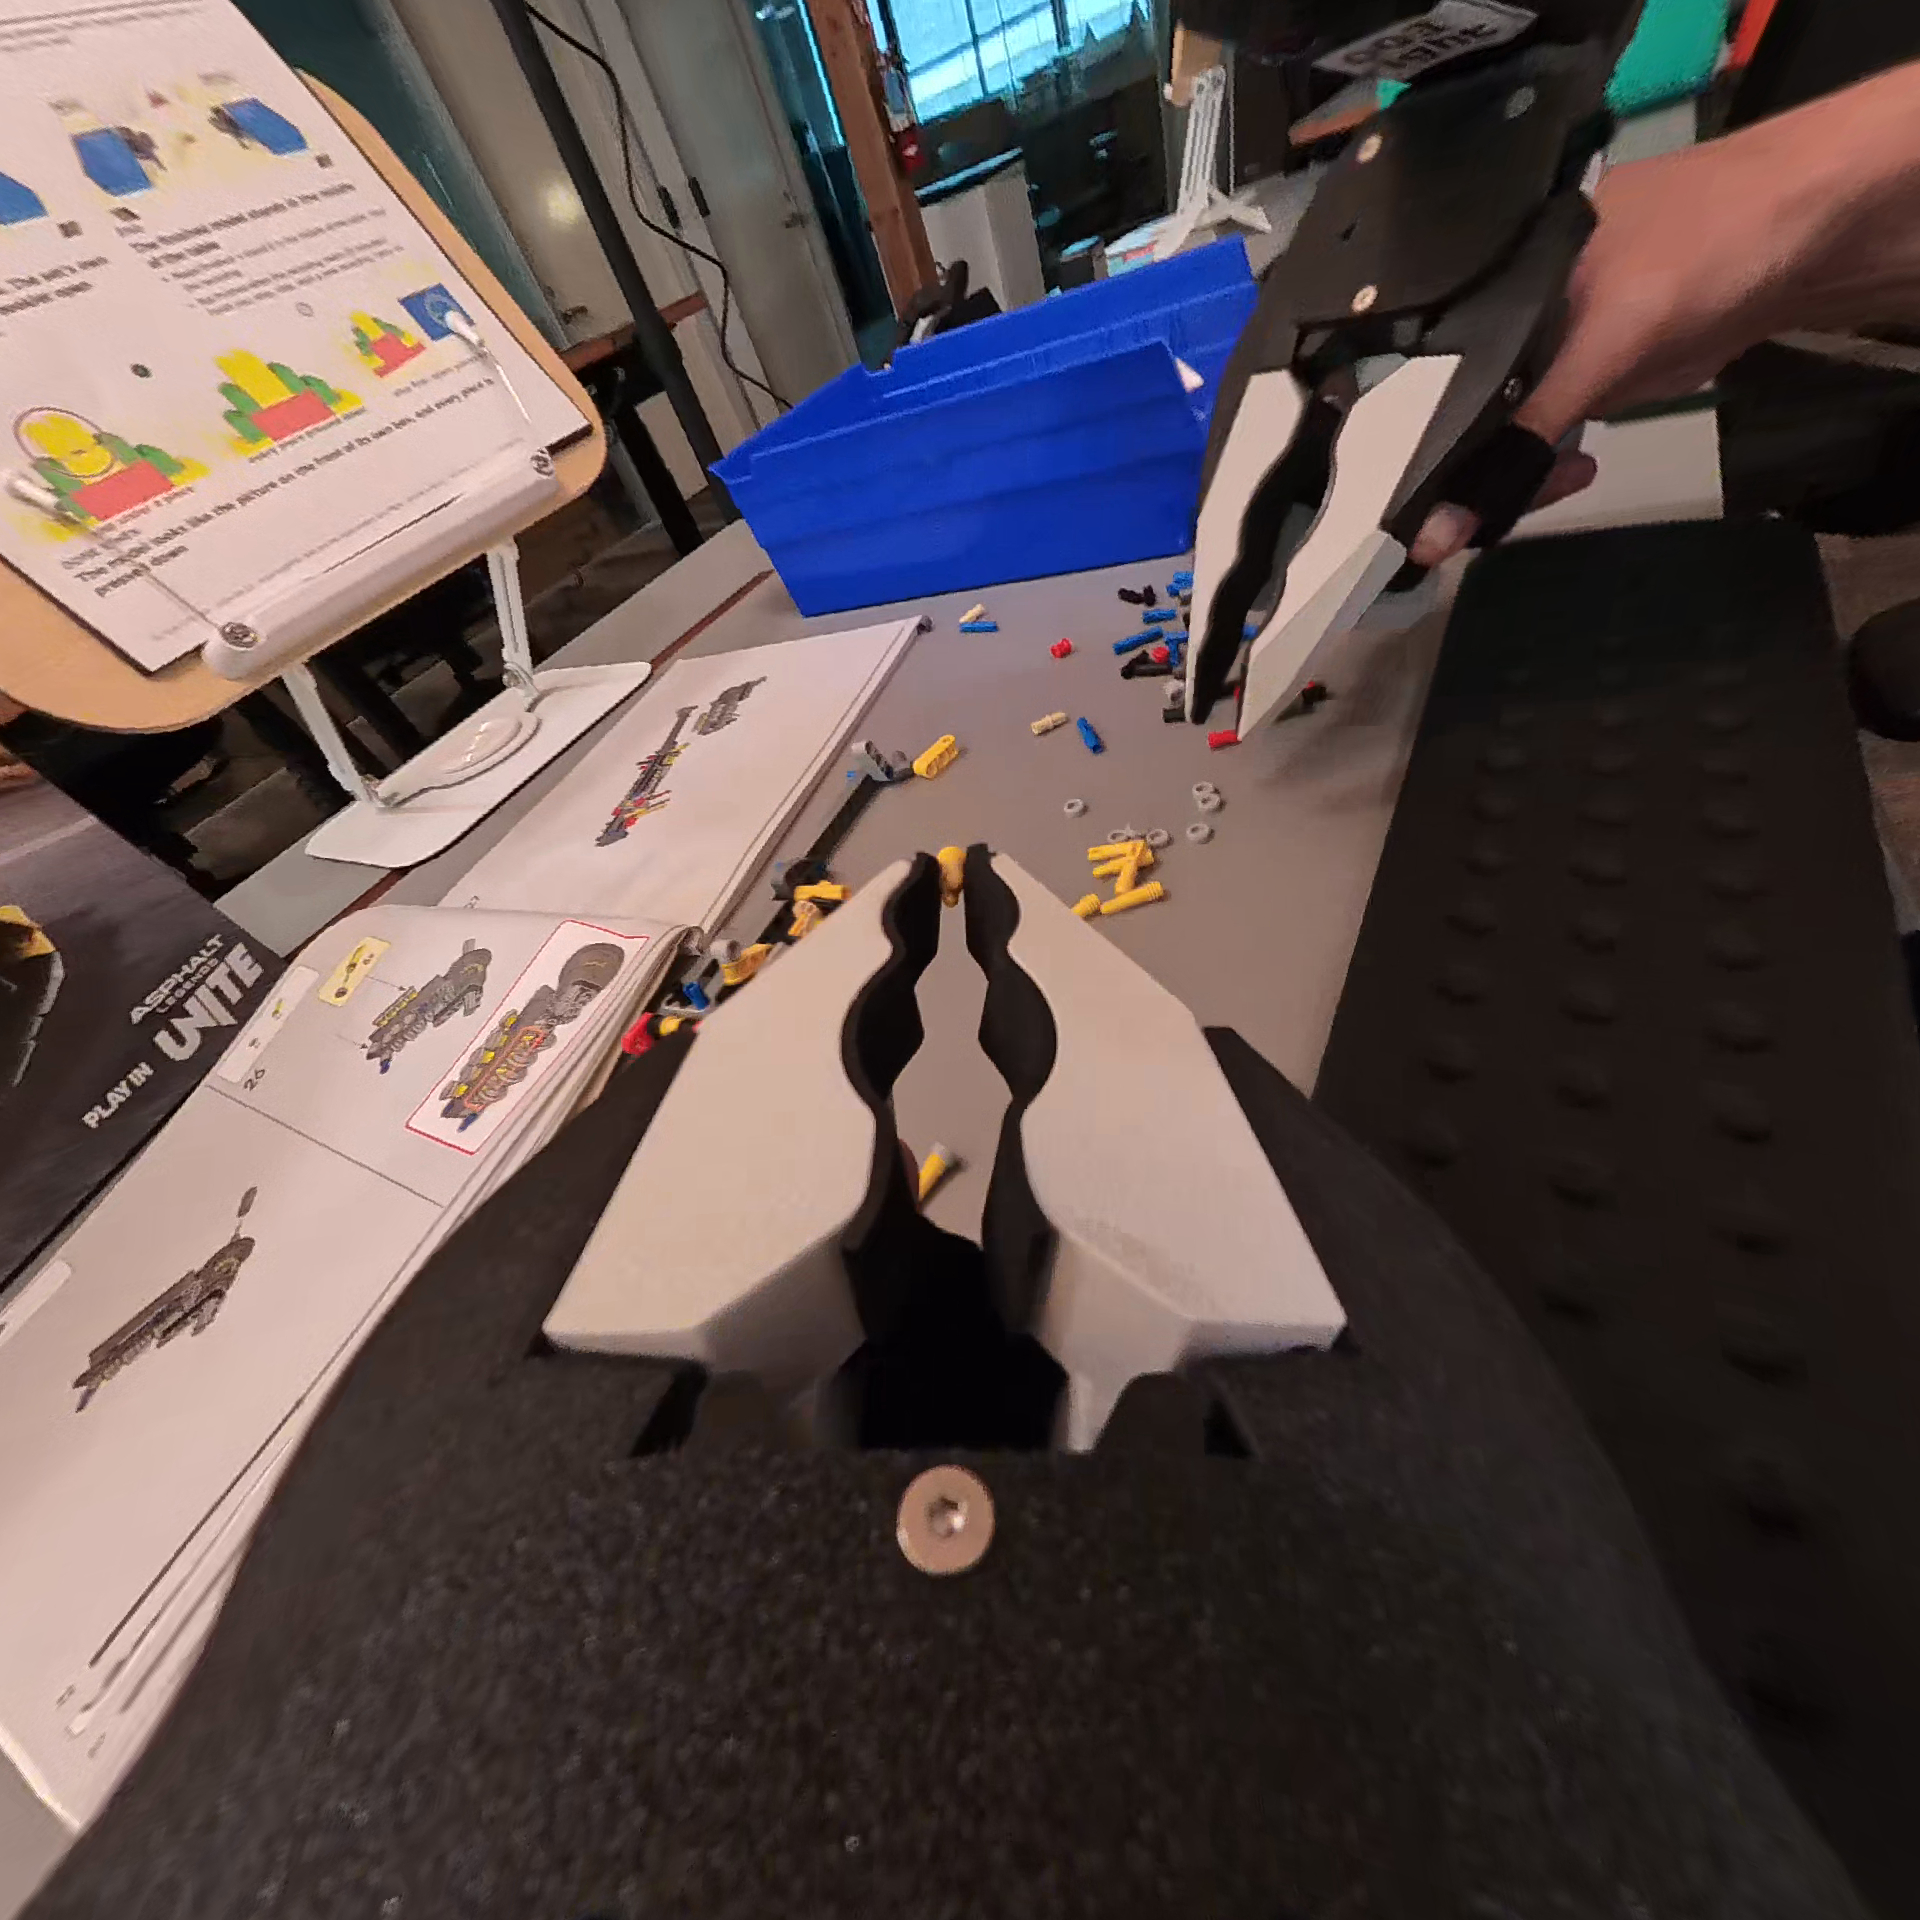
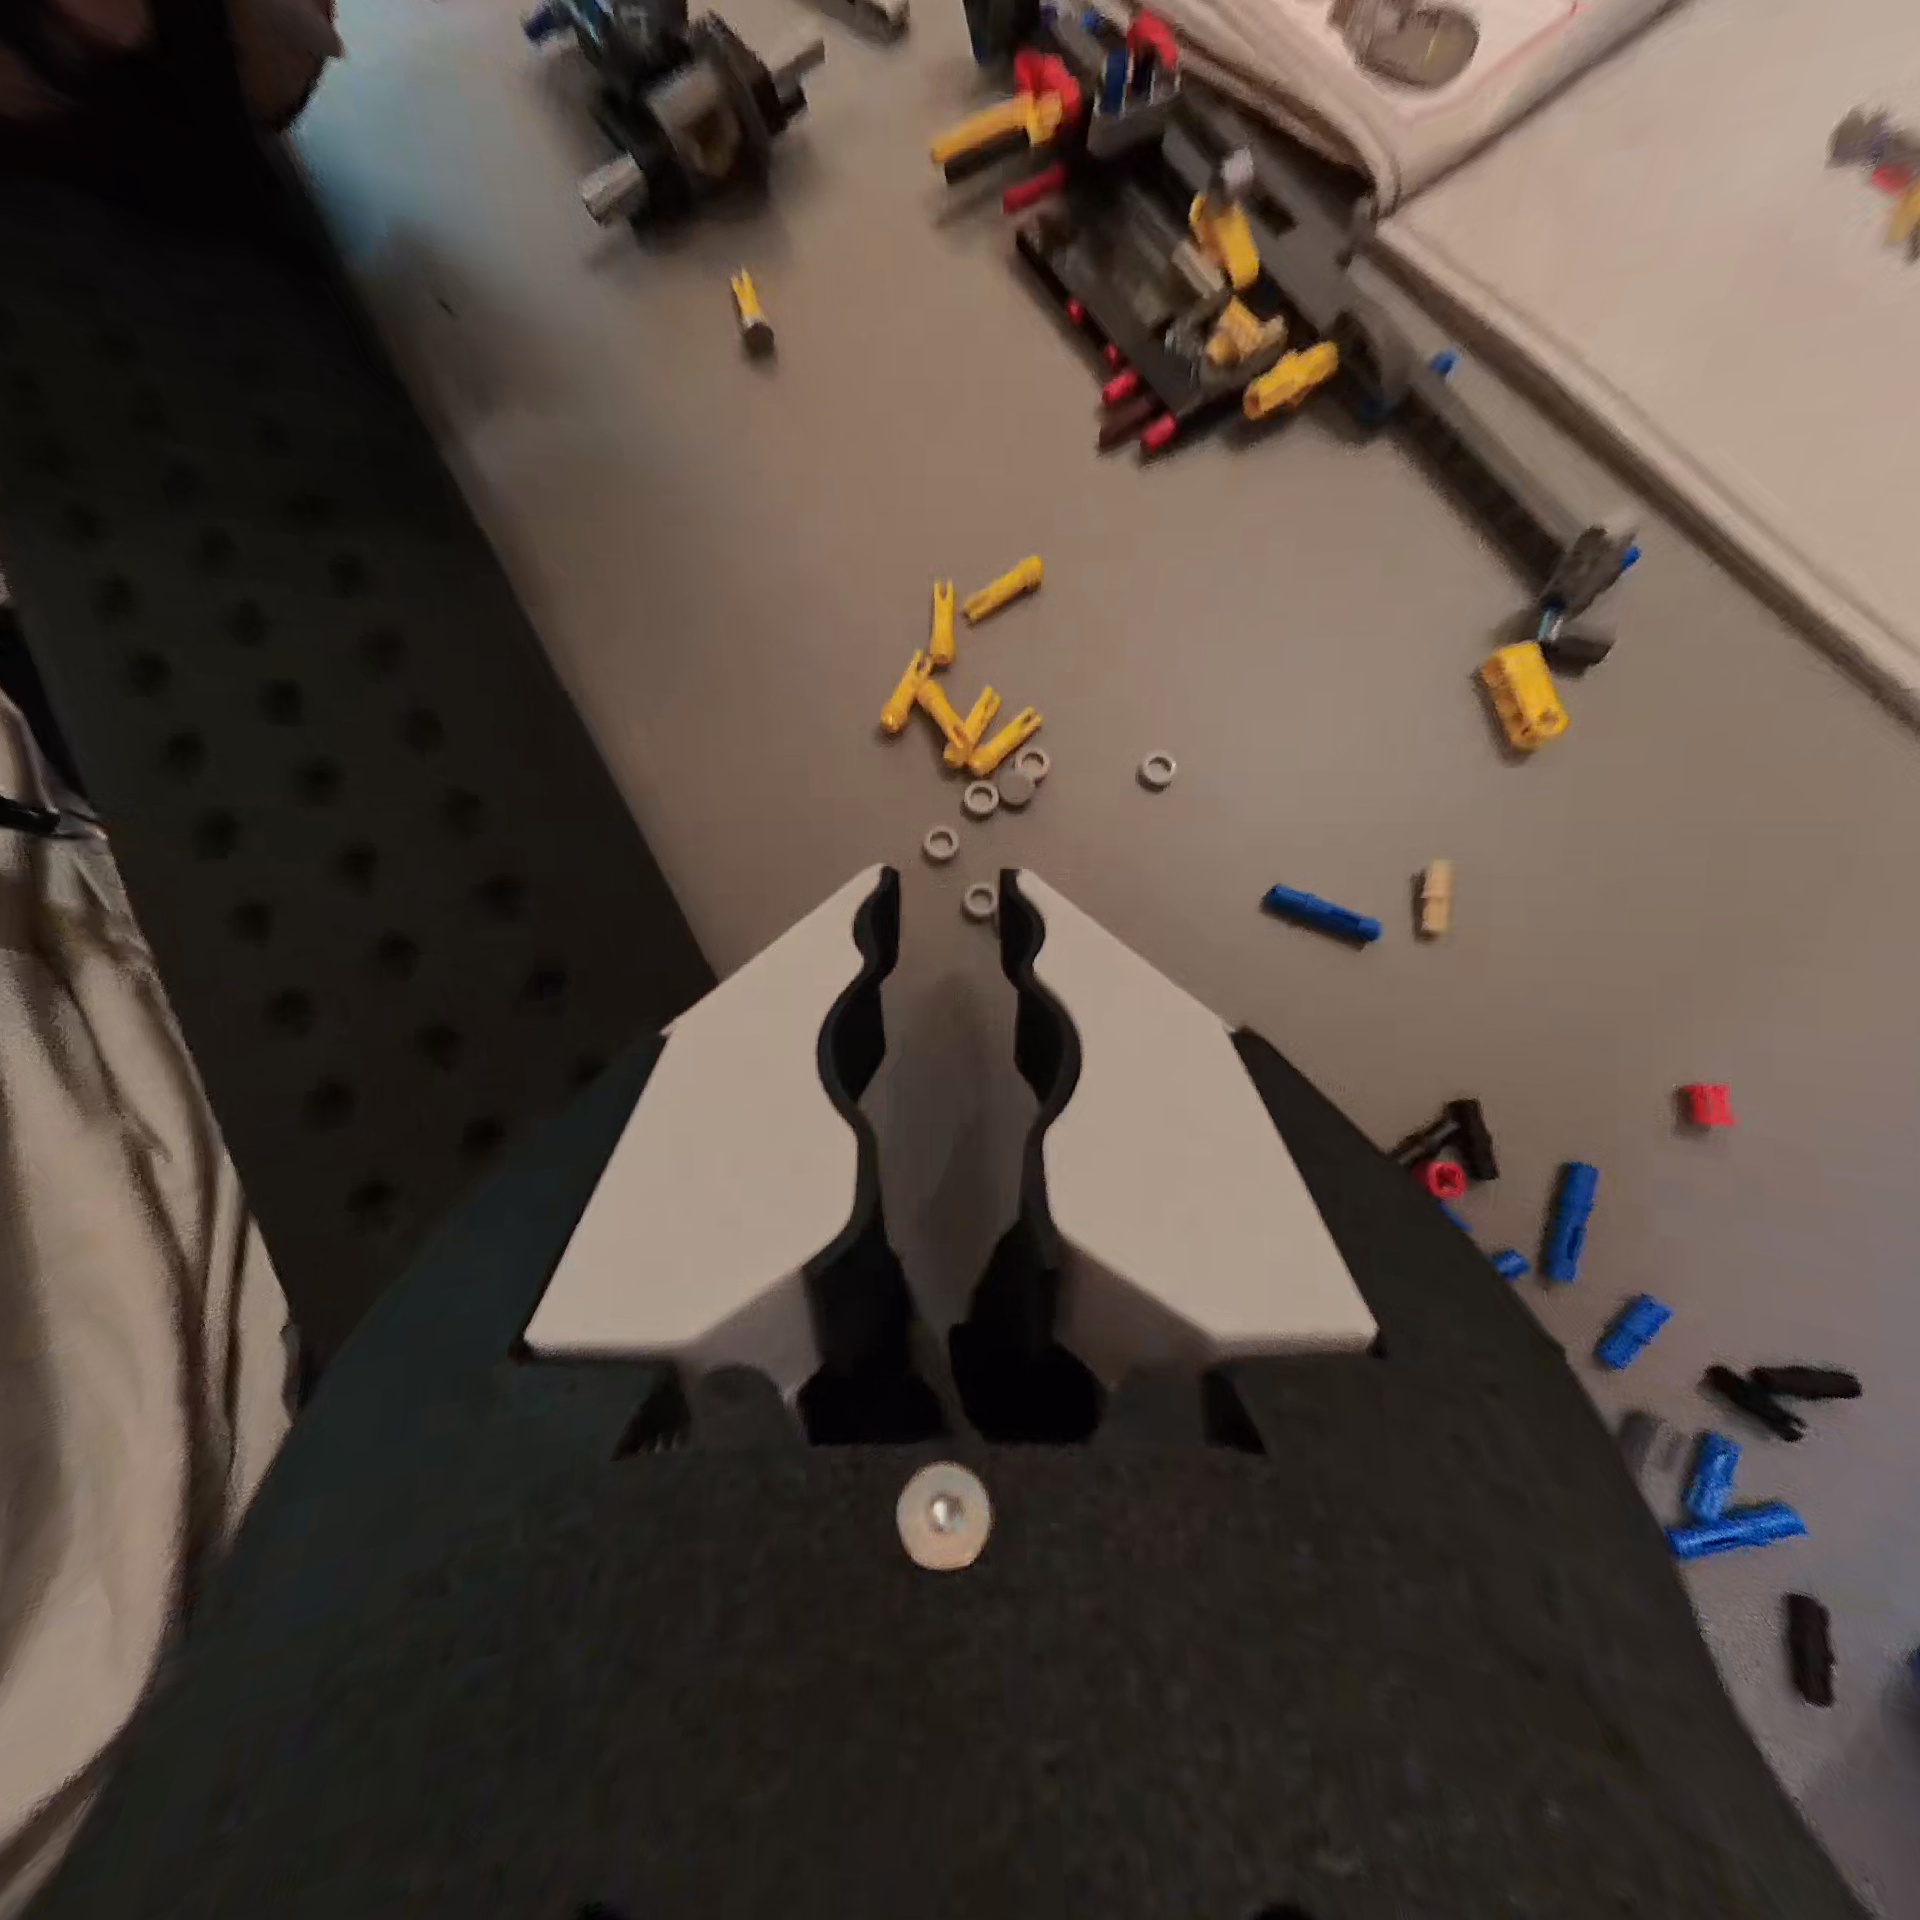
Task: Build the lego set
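A: What lies nearest the left gripper (image 1: 951,862)?

B: Its fingers are nearly closed on a small yellow pin (image 1: 950,871) pinched at the very tips, over the grey surface (image 1: 1226,977). Another yellow peg (image 1: 935,1166) lies on the surface, seen through the gap between the fingers.

A: And around it?

B: Just to the left an open instruction booklet (image 1: 343,1174) lies flat, and a long dark partly built model (image 2: 1205,260) runs along its edge, with red and yellow parts on it. A smaller dark subassembly (image 2: 686,104) sits apart from that model. A cluster of yellow pins (image 2: 961,686) lies in the open middle, grey rings (image 2: 982,798) just beside them.

A: The right gripper (image 2: 945,883)?

B: Its fingers stand parted with nothing between them, tips low over the surface near one grey ring (image 2: 977,900). In the left wrist view a hand (image 1: 1704,312) holds that gripper above a scatter of blue, black and red pins (image 1: 1153,634). A black perforated mat (image 1: 1642,935) borders the surface on that side.

A: Farther off?

B: A blue bin (image 1: 987,468) stands at the far edge of the surface. A tilted stand (image 1: 312,582) holds a printed sheet (image 1: 229,312) with coloured brick pictures. Beyond are a pole, cables, other tables and bright windows.
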`<state>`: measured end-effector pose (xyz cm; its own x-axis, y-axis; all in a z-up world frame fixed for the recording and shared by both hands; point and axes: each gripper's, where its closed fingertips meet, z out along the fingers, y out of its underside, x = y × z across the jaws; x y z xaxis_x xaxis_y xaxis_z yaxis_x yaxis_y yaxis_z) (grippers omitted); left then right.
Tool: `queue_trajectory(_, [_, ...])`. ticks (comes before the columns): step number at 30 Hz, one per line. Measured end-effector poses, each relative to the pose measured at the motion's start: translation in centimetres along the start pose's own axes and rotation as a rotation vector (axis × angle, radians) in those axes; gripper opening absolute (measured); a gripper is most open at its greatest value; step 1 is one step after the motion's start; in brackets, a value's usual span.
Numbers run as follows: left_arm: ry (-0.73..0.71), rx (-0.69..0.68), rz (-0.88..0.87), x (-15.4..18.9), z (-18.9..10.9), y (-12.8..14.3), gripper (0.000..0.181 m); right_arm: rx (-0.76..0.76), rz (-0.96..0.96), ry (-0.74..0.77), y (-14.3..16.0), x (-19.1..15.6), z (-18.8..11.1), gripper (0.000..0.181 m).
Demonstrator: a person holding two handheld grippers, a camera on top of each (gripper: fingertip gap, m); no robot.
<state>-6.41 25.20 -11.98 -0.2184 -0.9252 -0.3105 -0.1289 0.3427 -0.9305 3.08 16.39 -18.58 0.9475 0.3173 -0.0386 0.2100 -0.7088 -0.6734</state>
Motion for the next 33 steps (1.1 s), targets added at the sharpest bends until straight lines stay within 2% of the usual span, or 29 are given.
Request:
queue_trajectory(3, [0.002, -0.01, 0.081, 0.8, 0.2, 0.1, 0.004, -0.062, 0.014, 0.01, 1.8, 0.6, 1.0, 0.022])
queue_trajectory(6, [0.016, -0.011, 0.102, 1.3, 0.2, 0.1, 0.004, 0.002, 0.031, -0.007, 0.5, 0.6, 1.7, 0.017])
queue_trajectory(11, [0.017, -0.012, 0.084, 1.1, 0.2, 0.2, 0.004, 0.003, 0.02, 0.04, -0.9, 1.8, 2.6, 0.008])
queue_trajectory(16, [0.02, -0.015, 0.082, 1.1, 0.2, 0.3, 0.004, -0.02, 0.08, 0.01, -0.7, 1.8, 3.2, 0.009])
queue_trajectory(18, [0.02, -0.013, 0.08, 1.1, 0.2, 0.3, 0.004, -0.04, 0.142, 0.071, -0.3, 2.4, 3.0, 0.009])
queue_trajectory(20, [0.02, -0.015, 0.079, 1.0, 0.2, 0.4, 0.004, 0.017, 0.294, 0.098, -1.2, 1.8, 2.6, 0.021])
queue_trajectory(22, [0.018, -0.017, 0.082, 1.1, 0.3, 0.4, 0.004, 0.076, 0.443, 0.191, -1.7, 1.8, 2.1, 0.014])
queue_trajectory(24, [0.022, -0.015, 0.084, 1.1, 0.3, 0.4, 0.004, 0.035, 0.458, 0.294, -0.9, 1.6, 2.6, 0.019])
queue_trajectory(28, [0.026, -0.012, 0.091, 1.3, 0.3, 0.4, 0.004, 0.03, 0.431, 0.403, -0.8, 2.0, 2.8, 0.016])
queue_trajectory(33, [0.022, -0.002, 0.087, 1.2, 0.1, 0.2, 0.004, 0.027, 0.46, 0.346, -0.6, 1.6, 3.2, 0.011])
